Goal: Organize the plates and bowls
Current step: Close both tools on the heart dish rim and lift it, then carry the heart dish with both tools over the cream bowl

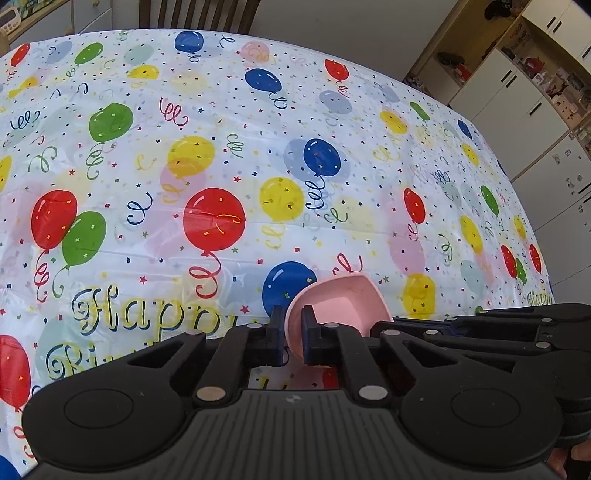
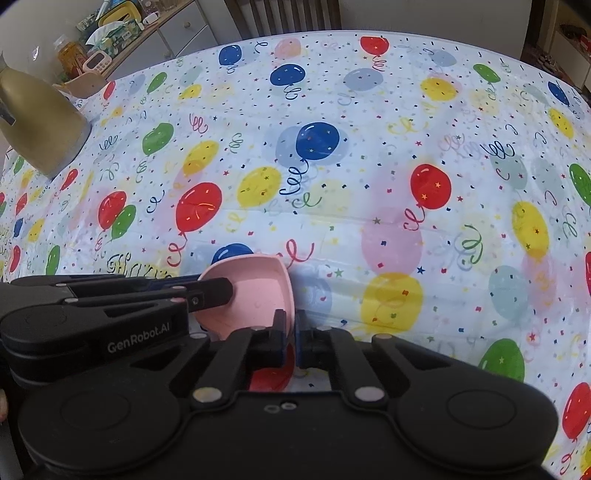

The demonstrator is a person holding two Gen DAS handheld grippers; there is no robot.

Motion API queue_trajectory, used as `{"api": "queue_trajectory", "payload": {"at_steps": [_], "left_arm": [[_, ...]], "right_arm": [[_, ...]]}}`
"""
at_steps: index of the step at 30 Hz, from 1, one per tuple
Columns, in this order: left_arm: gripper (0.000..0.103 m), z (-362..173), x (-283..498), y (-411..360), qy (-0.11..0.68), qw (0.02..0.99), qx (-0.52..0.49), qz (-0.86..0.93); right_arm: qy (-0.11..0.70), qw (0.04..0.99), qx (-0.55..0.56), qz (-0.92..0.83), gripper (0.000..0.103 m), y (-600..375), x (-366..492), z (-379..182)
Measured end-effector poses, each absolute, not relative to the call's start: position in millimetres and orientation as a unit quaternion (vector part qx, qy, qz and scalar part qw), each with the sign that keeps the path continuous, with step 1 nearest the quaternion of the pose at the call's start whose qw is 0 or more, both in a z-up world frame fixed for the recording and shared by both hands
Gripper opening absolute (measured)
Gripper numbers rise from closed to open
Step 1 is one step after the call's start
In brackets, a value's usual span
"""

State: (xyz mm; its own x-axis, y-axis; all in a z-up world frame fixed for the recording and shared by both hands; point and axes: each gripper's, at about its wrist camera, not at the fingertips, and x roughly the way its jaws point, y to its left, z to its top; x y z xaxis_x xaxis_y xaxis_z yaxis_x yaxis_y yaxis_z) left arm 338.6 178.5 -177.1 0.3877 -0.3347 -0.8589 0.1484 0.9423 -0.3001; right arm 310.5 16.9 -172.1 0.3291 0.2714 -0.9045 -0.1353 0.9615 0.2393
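A pink squarish bowl (image 1: 341,299) is held over the balloon-print tablecloth (image 1: 221,166), near its front edge. My left gripper (image 1: 293,332) is shut on the bowl's left rim. My right gripper (image 2: 294,334) is shut on the bowl's right rim (image 2: 258,288). In the right wrist view the left gripper (image 2: 207,293) reaches in from the left, its finger inside the bowl. In the left wrist view the right gripper (image 1: 388,326) comes in from the right. No other plates or bowls show.
A gold jug (image 2: 33,118) stands at the table's far left. A chair (image 1: 195,14) stands behind the table. A cluttered sideboard (image 2: 122,33) is at back left, white cabinets (image 1: 517,92) at right. The cloth (image 2: 369,147) stretches ahead.
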Motion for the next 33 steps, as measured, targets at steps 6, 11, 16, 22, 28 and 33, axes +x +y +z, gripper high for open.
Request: {"api": "queue_trajectory", "payload": {"at_steps": [6, 11, 16, 22, 28, 33], "left_arm": [[0.009, -154, 326, 175, 0.528, 0.833, -0.085, -0.144], [0.009, -126, 311, 167, 0.521, 0.838, -0.083, -0.139], [0.009, -98, 290, 155, 0.508, 0.846, -0.078, -0.139], [0.009, -68, 263, 134, 0.498, 0.853, -0.072, -0.137], [0.009, -47, 229, 102, 0.487, 0.86, -0.063, -0.14], [0.009, -38, 201, 73, 0.484, 0.861, -0.055, -0.145]], "right_arm": [[0.56, 0.815, 0.06, 0.134, 0.002, 12, 303, -153], [0.556, 0.817, 0.062, 0.141, 0.002, 5, 293, -129], [0.542, 0.823, 0.067, 0.153, 0.003, -5, 274, -100], [0.53, 0.829, 0.069, 0.163, 0.003, -23, 249, -71], [0.516, 0.836, 0.065, 0.172, 0.003, -49, 217, -49], [0.51, 0.84, 0.059, 0.174, 0.003, -75, 191, -36]]}}
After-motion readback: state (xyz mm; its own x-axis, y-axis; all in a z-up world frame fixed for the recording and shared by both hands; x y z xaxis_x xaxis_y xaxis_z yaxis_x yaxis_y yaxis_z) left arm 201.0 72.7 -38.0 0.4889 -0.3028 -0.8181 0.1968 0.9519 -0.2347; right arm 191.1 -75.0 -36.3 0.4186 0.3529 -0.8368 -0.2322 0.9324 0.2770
